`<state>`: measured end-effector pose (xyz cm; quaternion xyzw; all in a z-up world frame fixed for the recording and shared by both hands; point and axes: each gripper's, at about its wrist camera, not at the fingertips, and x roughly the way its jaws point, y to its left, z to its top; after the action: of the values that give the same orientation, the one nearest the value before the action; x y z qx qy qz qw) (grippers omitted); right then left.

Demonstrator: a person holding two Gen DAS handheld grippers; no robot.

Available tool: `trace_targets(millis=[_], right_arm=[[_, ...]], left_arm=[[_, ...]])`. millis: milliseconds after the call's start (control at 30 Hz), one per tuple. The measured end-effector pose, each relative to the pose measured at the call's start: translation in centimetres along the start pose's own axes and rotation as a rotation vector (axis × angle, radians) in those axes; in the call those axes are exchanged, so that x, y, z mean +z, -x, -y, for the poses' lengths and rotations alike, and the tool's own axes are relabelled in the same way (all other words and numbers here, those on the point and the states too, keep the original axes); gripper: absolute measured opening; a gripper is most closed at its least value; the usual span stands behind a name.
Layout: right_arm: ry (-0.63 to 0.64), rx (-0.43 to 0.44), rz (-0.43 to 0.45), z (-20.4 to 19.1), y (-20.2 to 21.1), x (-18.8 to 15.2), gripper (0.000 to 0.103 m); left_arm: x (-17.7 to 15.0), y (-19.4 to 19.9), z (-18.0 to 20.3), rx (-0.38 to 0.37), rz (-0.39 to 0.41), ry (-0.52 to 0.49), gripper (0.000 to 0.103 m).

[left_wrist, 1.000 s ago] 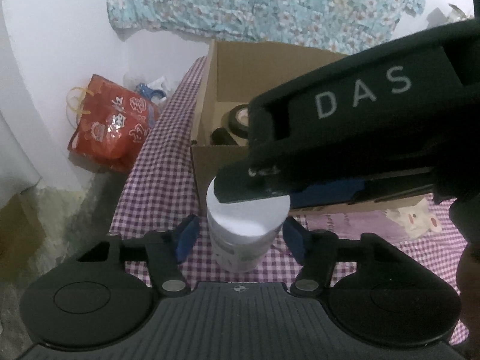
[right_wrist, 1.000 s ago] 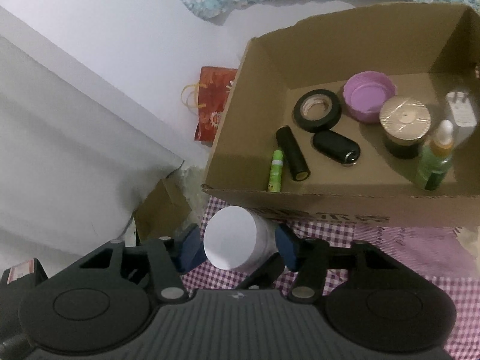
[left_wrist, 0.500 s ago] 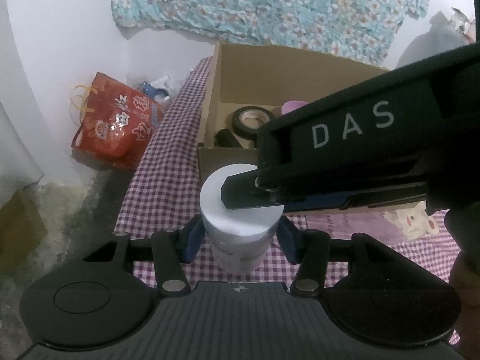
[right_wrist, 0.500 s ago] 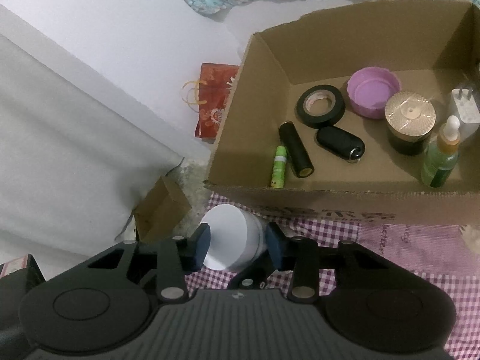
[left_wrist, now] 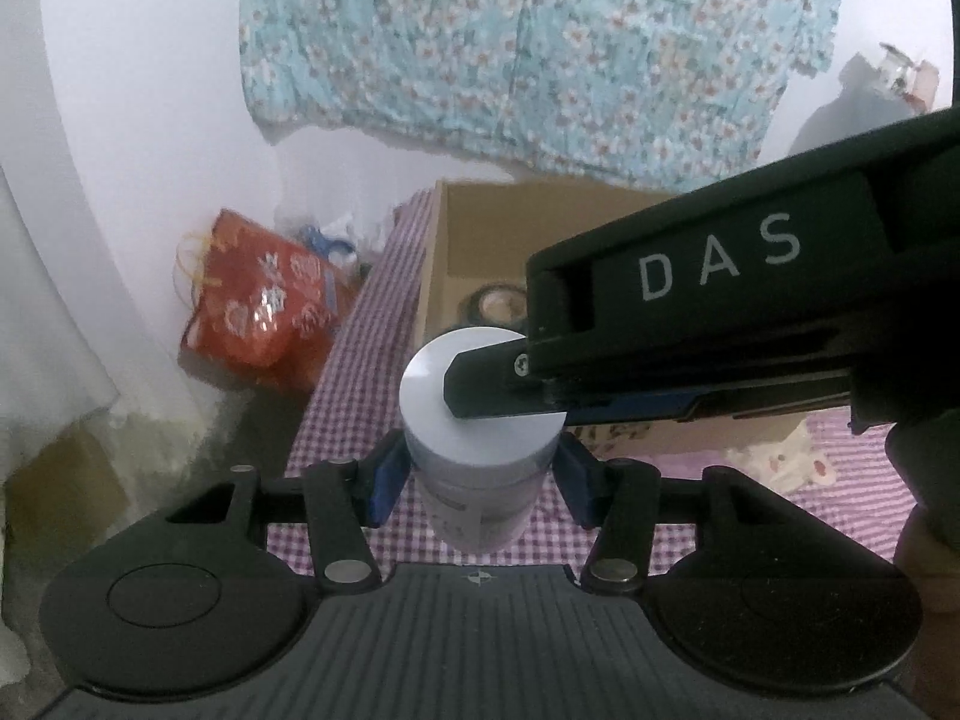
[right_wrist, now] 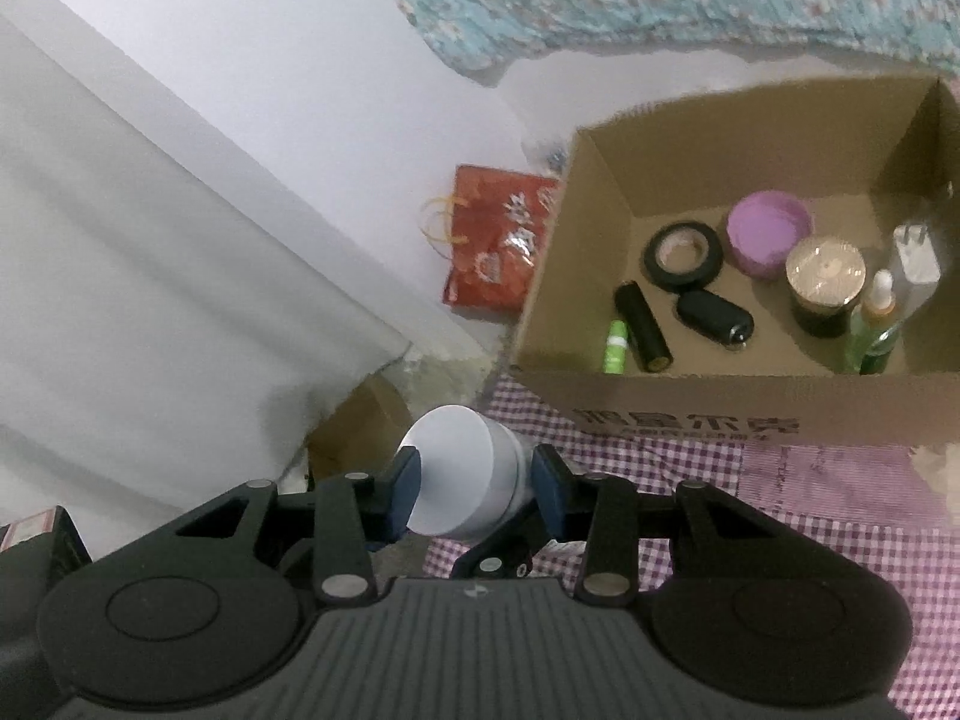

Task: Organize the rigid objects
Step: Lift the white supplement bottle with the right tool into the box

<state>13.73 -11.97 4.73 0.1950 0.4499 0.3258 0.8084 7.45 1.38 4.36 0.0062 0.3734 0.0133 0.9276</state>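
Held thing: a white jar (left_wrist: 480, 420) with a flat white lid, upright, off the bench (left_wrist: 336, 420) and just in front of the cardboard box (right_wrist: 690, 402).
Left gripper (left_wrist: 477, 477): its blue pads are closed on the jar body under the lid; the jaws have just been closing, with the jar between them.
Right gripper (right_wrist: 474, 483): it comes from the other side and its pads press on the lid part of the same jar; its jaws also have just been closing.
Why two grips: I judge that the jar is wide and smooth, so one gripper takes the body and the other steadies the top for the carry to the box.
Box content: a black tape roll (right_wrist: 684, 255), a purple lid (right_wrist: 768, 234), a gold-topped jar (right_wrist: 825, 285), a green dropper bottle (right_wrist: 873, 330), a white plug (right_wrist: 915, 252), a black key fob (right_wrist: 714, 315), a black tube (right_wrist: 642, 327) and a small green tube (right_wrist: 615, 347).
Free place: the near left corner of the box looks open for the jar.
Writing: "DAS" in pale letters on the right gripper's side; dark printed characters on the box front, too blurred to read; the jar's label is not readable.
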Motion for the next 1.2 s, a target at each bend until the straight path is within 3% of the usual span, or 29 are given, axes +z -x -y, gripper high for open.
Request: trace_targets(millis=[233, 467, 733, 967, 1200], right_arm=[[0.041, 0.014, 0.113, -1.6, 5.5, 1.8, 0.044], [0.032, -0.035, 0.217, 0.8, 10.5, 5.7, 0.044], [-0.043, -0.110, 0.253, 8.1, 11.4, 8.4, 0.044], [-0.128, -0.132, 0.225, 14.8, 9.4, 8.3, 0.044], [-0.158, -0.158, 0.175, 18.4, 7.5, 7.5, 0.044]], left_arm=[[3.4, 3.1, 2.3, -0.033, 0.101, -0.045, 0.052], [8.0, 2.2, 6.7, -0.160, 0.138, -0.081, 0.052], [10.0, -3.6, 12.6, -0.272, 0.084, -0.115, 0.052], [8.3, -8.6, 15.6, -0.308, -0.012, -0.147, 0.052], [7.0, -11.9, 16.4, -0.329, -0.092, -0.150, 0.052]])
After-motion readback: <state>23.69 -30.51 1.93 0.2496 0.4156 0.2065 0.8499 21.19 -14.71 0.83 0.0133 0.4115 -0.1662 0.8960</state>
